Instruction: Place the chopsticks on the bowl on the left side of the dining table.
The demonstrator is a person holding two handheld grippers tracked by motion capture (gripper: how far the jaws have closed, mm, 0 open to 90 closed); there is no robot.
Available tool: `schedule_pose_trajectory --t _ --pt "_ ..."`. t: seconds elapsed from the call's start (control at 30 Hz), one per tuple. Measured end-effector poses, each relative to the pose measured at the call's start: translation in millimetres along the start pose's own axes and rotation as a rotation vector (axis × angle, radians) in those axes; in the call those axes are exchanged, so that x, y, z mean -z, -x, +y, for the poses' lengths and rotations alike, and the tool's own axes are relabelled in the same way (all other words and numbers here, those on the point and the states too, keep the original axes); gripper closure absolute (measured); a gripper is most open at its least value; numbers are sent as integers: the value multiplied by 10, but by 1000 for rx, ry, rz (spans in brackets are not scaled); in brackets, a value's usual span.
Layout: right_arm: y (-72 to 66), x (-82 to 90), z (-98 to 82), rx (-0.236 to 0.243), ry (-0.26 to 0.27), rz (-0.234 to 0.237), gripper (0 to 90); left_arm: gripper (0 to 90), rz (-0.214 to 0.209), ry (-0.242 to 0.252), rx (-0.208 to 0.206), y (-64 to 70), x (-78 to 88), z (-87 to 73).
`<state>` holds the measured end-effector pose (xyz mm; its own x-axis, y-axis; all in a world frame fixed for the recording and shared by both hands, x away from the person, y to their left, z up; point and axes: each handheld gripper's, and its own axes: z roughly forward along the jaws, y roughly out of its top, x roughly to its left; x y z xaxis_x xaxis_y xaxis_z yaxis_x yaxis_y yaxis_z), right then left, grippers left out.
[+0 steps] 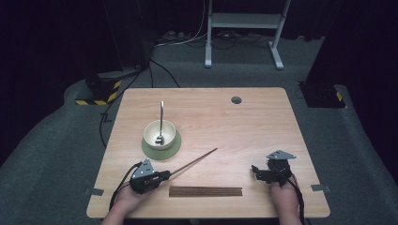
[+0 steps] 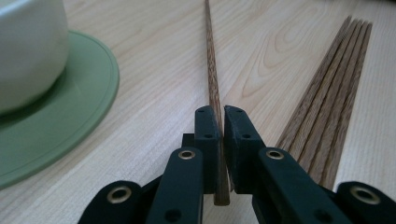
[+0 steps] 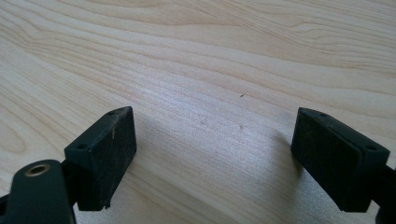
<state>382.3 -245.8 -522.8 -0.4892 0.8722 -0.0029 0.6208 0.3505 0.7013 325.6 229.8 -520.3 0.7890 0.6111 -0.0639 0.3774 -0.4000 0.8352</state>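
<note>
Nearest, the left gripper (image 2: pixel 218 116) clamps one chopstick (image 1: pixel 195 162) over the pale wood counter (image 1: pixel 263 122); the right gripper (image 3: pixel 212 149) gapes wide, holding nothing. Beyond lie spare chopsticks (image 1: pixel 205 191), a bowl (image 1: pixel 159 134), then grey carpet (image 1: pixel 356 140).

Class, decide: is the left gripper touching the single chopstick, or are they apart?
Touching. The left gripper view shows the left gripper with both jaws shut on the single chopstick, pads pressed against its sides with no gap.

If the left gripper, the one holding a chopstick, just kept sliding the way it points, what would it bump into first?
Probably nothing soon. The left gripper points along its chopstick across bare table; the bowl and green mat lie off to the side. Depth is hard to judge.
</note>
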Motion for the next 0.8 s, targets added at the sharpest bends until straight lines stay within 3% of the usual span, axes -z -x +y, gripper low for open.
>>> schedule_pose_trajectory --t 0.07,0.33,0.8 --pt "2 1 0 5 1 -1 145 839 4 44 28 -12 59 12" --pt "5 -1 -1 17 4 2 145 839 31 121 51 -64 207 23" --pt "-11 4 -5 20 3 12 152 839 97 188 77 -185 443 80"
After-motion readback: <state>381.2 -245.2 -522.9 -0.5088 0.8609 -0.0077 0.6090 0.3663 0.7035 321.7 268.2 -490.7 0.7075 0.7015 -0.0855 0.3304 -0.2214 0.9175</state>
